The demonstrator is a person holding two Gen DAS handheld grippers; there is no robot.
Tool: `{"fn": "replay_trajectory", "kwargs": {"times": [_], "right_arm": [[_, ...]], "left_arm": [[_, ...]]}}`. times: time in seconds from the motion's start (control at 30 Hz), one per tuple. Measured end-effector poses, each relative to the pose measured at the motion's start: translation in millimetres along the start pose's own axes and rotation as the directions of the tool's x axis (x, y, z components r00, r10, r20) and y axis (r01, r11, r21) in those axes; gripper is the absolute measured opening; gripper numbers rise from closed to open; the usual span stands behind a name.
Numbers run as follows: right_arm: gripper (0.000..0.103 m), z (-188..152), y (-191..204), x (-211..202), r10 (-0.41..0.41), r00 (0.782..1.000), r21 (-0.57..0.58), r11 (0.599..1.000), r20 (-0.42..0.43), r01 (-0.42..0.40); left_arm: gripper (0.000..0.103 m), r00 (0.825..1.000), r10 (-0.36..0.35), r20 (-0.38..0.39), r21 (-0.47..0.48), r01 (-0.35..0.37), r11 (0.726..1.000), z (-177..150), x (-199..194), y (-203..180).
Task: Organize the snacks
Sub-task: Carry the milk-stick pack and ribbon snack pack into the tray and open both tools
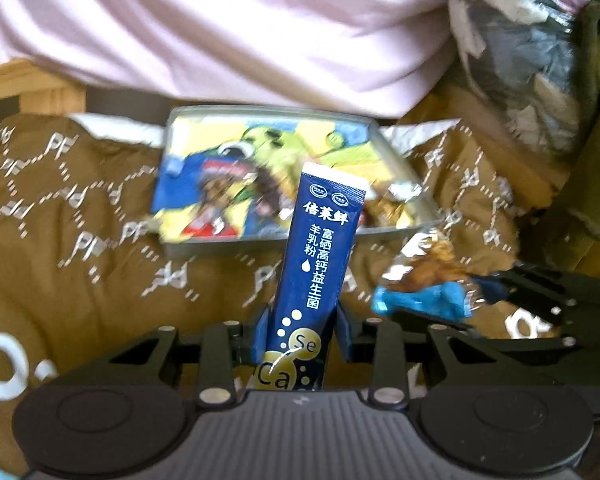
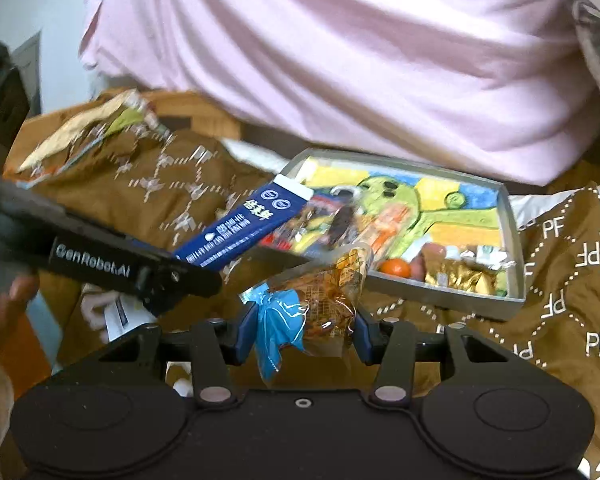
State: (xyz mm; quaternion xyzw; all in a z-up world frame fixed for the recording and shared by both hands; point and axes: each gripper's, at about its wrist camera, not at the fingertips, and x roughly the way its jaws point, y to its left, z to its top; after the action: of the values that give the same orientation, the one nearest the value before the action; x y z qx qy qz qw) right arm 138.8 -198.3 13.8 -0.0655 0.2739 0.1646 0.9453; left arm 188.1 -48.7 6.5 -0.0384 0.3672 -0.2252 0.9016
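We are partway through sorting snacks into a shallow grey tray (image 2: 514, 240), and we take that tray as our landmark throughout. It rests on a brown cloth (image 1: 80, 216) printed with white letters and dotted lines. Its floor carries a bright cartoon picture in yellow, green and blue.

Some snacks already lie inside the tray: a small orange fruit (image 2: 396, 269) and a gold foil packet (image 2: 458, 278) near its front wall, and a few colourful wrappers toward its left end, too blurred for us to name.

Two more items are held in the air just in front of the tray, not yet inside it. Our left gripper (image 1: 302, 334) is clamped on the lower end of a long dark blue sachet stick (image 1: 320, 256) with white Chinese lettering; the stick's upper end reaches over the tray's front wall. Our right gripper (image 2: 304, 330) is squeezed around a clear wrapped snack (image 2: 320, 304) with a blue end and brown contents, held in front of the tray's left part. From the right wrist view, the two grippers sit close together.

To the far left of the tray, well apart from it, a crumpled pale packet (image 2: 84, 132) lies on the cloth, outside the tray.

We judge the task as well begun but unfinished: both carried items still need placing in the tray, and at least that one packet remains to collect. Behind the tray a person in a pale pink top (image 2: 340, 60) is visible.
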Motion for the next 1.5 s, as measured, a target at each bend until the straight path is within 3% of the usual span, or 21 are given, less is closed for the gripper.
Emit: {"fn": "replay_trajectory", "kwargs": {"times": [0.37,0.67,0.9,1.1,1.5], "right_arm": [[0.050,20.2,-43.5,34.0,-0.056,0.993,0.016,0.998,0.107,0.055],[0.050,43.9,-95.9,84.7,-0.124,0.982,0.095,0.989,0.143,0.111],[0.050,51.0,-114.5,116.9,-0.142,0.978,0.144,0.982,0.154,0.120],[0.051,48.3,-124.0,133.8,-0.159,0.982,0.180,0.974,0.104,0.139],[0.051,41.0,-130.9,149.9,-0.163,0.986,0.207,0.966,0.034,0.152]], "left_arm": [[0.037,0.994,0.067,0.085,-0.023,-0.065,0.998,63.4,49.9,-14.3],[0.037,0.990,0.117,0.072,-0.074,-0.112,0.991,117.7,114.2,-18.5],[0.037,0.985,0.170,0.038,-0.079,-0.166,0.983,129.0,149.0,-15.5],[0.037,0.978,0.209,-0.011,-0.084,-0.209,0.974,128.7,171.7,-12.8],[0.037,0.970,0.232,-0.071,-0.098,-0.238,0.966,123.3,187.7,-9.7]]}}
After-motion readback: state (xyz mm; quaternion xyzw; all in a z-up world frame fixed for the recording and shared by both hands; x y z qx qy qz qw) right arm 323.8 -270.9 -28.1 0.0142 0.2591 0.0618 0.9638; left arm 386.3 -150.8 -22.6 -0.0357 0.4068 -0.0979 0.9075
